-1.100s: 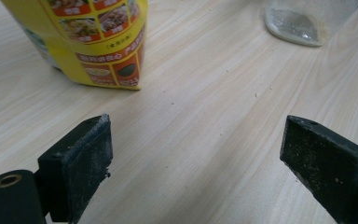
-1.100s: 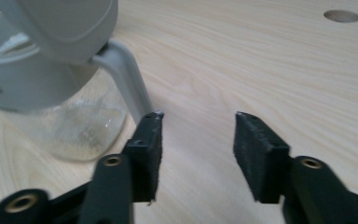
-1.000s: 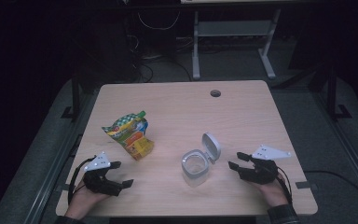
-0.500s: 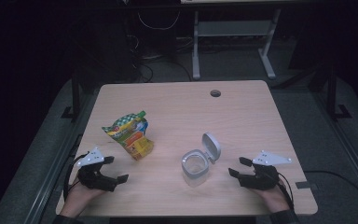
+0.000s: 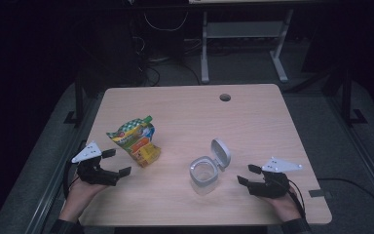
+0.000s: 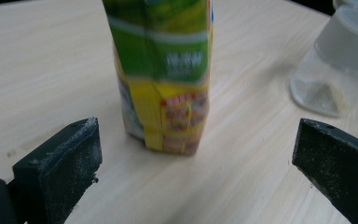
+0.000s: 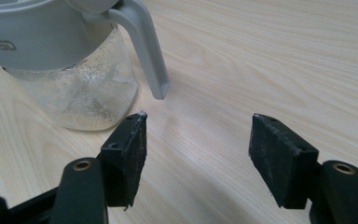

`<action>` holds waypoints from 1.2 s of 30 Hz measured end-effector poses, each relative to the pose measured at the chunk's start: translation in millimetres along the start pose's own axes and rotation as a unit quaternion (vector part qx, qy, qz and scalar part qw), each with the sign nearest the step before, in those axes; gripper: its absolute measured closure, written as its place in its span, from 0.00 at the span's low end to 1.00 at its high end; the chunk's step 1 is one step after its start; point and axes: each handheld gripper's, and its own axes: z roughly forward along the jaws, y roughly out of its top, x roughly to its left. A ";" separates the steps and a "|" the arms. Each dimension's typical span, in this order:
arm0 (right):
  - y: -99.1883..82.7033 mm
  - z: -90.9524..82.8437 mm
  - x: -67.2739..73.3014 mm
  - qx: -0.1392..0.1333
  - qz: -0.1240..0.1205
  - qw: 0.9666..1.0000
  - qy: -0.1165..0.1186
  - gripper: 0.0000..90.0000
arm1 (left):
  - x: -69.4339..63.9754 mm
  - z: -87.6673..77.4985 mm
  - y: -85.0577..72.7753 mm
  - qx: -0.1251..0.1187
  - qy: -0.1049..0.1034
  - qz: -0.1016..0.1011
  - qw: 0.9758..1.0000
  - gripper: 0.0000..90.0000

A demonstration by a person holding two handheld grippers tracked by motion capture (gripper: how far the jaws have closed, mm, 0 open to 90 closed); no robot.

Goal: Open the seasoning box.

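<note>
A green and yellow snack bag [image 5: 135, 141] stands on the wooden table [image 5: 185, 112] at the left. My left gripper [image 5: 117, 162] is open just in front of it, its jaws wide apart and short of the bag [image 6: 168, 79]. A clear jar [image 5: 204, 174] with a grey collar stands right of centre, its flip lid [image 5: 221, 152] raised. My right gripper [image 5: 248, 174] sits low on the table to the jar's right. It is open, its jaws have just been opening, and nothing lies between them [image 7: 199, 119]. The jar [image 7: 70, 88] is ahead and to their left.
A round cable hole [image 5: 225, 97] sits near the table's far edge. Beyond the table are a dark floor and a metal frame [image 5: 243, 34]. The table's near edge runs just under both hands.
My left gripper has lifted and shifted towards the snack bag. The right hand has stayed where it was, and the bag and jar have not moved.
</note>
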 end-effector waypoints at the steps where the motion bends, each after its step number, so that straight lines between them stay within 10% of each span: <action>1: -0.1 0.2 -0.1 0.000 0.000 1.000 0.000 0.40 | 0.8 -0.3 3.0 -0.002 0.001 0.004 1.000 0.01; 25: 2.9 1.1 -1.1 -0.002 -0.007 1.000 -0.006 0.40 | 21.3 -0.3 45.1 -0.055 -0.033 0.040 0.997 0.18; 36: 4.8 2.9 -3.8 -0.006 -0.005 1.000 -0.003 0.40 | 27.3 3.3 41.3 -0.053 -0.033 0.056 0.996 0.52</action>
